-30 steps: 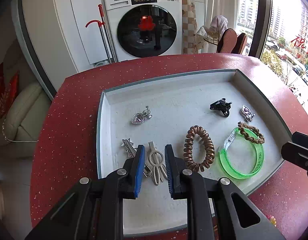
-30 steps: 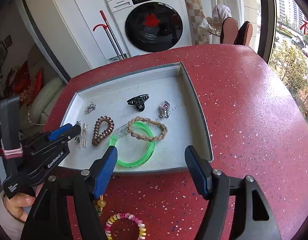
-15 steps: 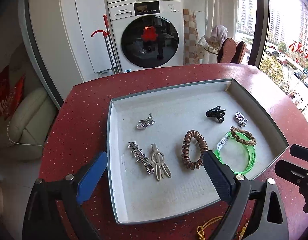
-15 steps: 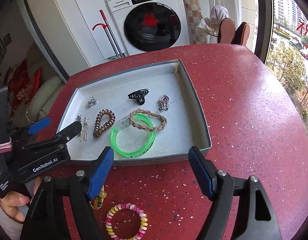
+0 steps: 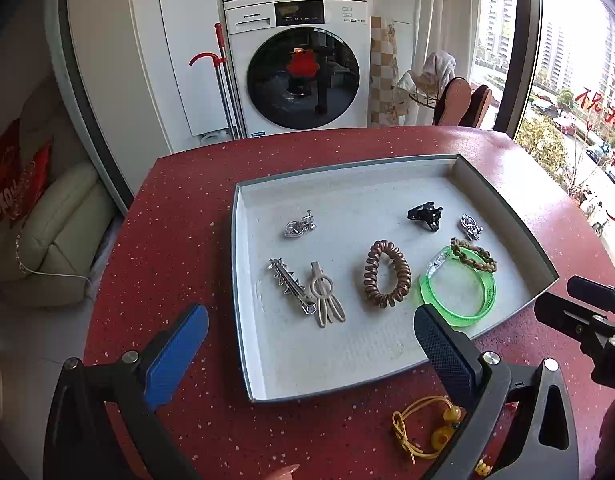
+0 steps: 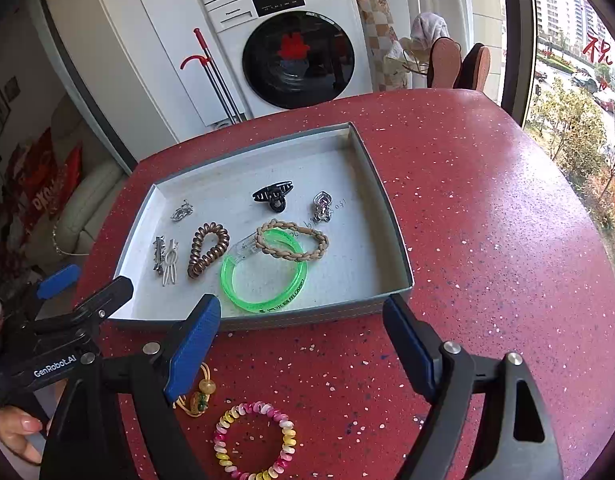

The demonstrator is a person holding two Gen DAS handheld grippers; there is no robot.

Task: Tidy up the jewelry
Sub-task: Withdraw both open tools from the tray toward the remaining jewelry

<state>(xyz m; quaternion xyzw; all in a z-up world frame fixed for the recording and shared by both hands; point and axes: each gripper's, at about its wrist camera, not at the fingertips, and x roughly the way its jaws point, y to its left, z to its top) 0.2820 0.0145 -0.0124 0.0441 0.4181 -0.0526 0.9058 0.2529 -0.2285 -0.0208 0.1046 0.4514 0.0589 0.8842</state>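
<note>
The grey tray (image 6: 387, 200) holds the green bangle (image 6: 263, 276) at 6 o'clock with the spiral hair tie (image 6: 208, 249) beside it, while the left gripper (image 5: 307, 344) and right gripper (image 6: 301, 340) hover near the tray's front edge, both spread wide and empty, over the red speckled table (image 6: 487, 240) facing a washing machine (image 5: 295, 60).

A: Contents of grey tray (image 5: 243, 280)?

B: All lying flat: silver pendant (image 5: 299, 226), spiked silver clip (image 5: 289, 286) touching a beige hair clip (image 5: 325, 300), brown spiral hair tie (image 5: 386, 274), green bangle (image 5: 459, 288) with a braided bracelet (image 5: 473, 254) overlapping its far edge, black claw clip (image 5: 424, 215), silver charm (image 5: 470, 226).

A: Outside the tray?

B: On the red table, near edge: yellow cord hair tie (image 5: 423, 428), pink-yellow spiral bracelet (image 6: 254, 440).
</note>
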